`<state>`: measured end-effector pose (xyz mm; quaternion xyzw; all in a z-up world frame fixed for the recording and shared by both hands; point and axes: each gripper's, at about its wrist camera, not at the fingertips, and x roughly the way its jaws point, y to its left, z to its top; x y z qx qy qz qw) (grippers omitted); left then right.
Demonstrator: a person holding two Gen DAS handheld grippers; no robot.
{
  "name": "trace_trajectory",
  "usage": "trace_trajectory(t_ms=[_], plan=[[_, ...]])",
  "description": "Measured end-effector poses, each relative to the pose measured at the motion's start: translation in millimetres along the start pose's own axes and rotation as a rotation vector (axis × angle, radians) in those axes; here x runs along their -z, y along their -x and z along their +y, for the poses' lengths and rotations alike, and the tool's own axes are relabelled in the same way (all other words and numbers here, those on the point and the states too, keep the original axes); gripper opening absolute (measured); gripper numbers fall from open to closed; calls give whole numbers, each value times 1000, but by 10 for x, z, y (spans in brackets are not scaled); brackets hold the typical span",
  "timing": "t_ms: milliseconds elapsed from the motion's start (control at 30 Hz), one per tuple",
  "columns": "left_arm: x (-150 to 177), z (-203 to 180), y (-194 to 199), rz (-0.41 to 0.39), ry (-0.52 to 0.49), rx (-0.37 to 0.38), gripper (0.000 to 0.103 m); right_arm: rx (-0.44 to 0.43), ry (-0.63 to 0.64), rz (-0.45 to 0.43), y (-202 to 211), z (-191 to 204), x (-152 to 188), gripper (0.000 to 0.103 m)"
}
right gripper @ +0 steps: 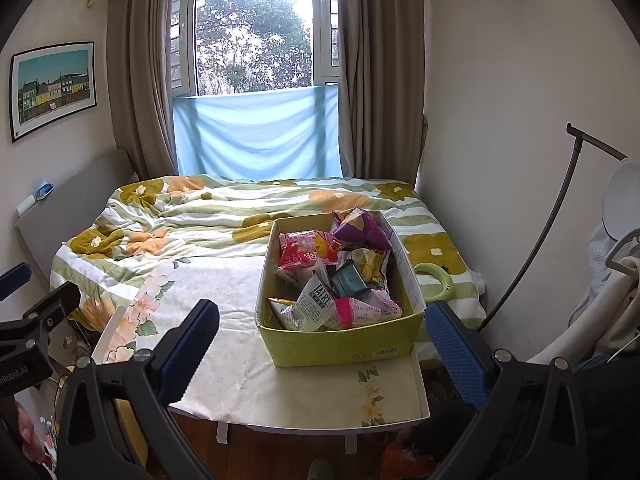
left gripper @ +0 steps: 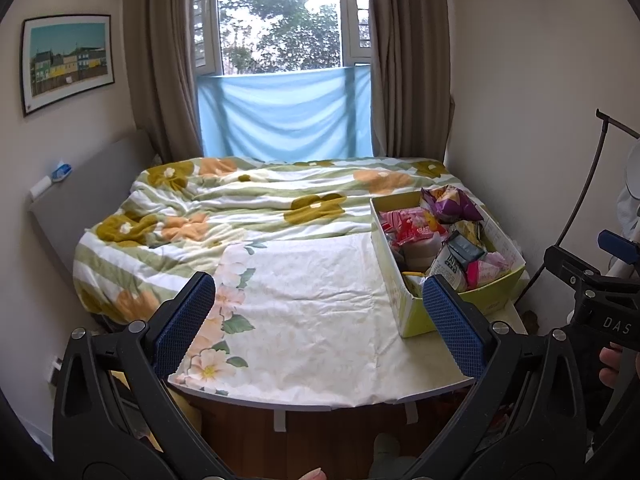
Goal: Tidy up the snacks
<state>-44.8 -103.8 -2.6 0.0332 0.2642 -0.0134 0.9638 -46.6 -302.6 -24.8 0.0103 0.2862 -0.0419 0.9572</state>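
A lived-in bedroom — a bed (right gripper: 240, 216) with a rumpled floral duvet fills the floor up to the window (right gripper: 254, 36), which is hung with brown curtains (right gripper: 136, 76). A framed print (right gripper: 52, 88) hangs on the wall, and a small cloth-covered table (right gripper: 240, 364) stands at the foot — someone's home.

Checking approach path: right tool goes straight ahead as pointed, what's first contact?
Probably the near wall of the green snack box, which sits centred between the open right tool; depth is unclear.
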Motion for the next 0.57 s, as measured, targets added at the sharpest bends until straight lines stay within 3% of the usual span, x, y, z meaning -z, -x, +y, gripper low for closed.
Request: trace_trajectory(t_ms=[567], plan=[[6,-52,-31,4,1,5,103,-6,3,19,-44,-12,22,103]])
